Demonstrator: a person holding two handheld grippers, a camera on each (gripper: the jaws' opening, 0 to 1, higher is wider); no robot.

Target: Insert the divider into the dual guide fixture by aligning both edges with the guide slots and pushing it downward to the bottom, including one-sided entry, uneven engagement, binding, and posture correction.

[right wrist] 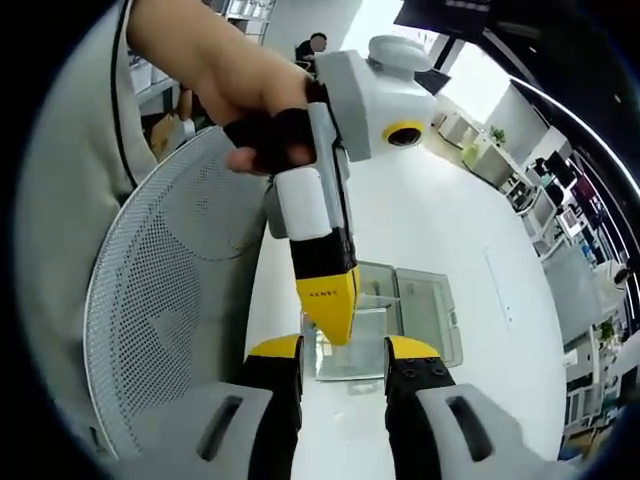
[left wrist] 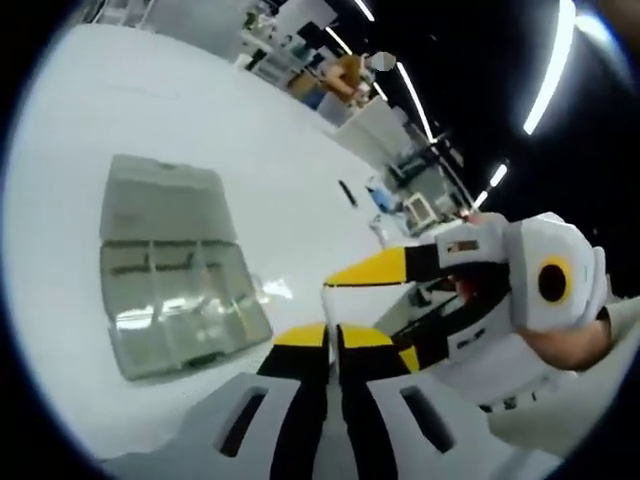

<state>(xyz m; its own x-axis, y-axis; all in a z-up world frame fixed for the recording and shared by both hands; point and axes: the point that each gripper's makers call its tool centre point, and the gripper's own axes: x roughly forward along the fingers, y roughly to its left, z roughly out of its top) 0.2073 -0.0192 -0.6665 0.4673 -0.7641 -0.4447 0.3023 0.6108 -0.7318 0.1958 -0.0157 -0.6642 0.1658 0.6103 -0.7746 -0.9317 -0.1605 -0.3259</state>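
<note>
A clear plastic fixture point(left wrist: 175, 300) with inner slots lies flat on the white table point(left wrist: 290, 170), its clear lid point(left wrist: 165, 200) open beside it. My left gripper point(left wrist: 332, 335) is shut, and I see nothing between its jaws. It hovers above and to the right of the fixture. In the right gripper view a hand holds the left gripper point(right wrist: 330, 318) with its yellow tip pointing down over the fixture point(right wrist: 375, 340). My right gripper point(right wrist: 342, 347) stands open with nothing in it. From the right it comes into the left gripper view, jaws apart, right gripper point(left wrist: 388, 312). I cannot make out a separate divider.
A white perforated chair back point(right wrist: 150, 300) stands close on the left of the right gripper view. A person's sleeve point(right wrist: 70, 180) runs beside it. A dark pen-like object point(left wrist: 347, 192) lies farther off on the table. Desks and shelves point(right wrist: 520, 150) stand beyond.
</note>
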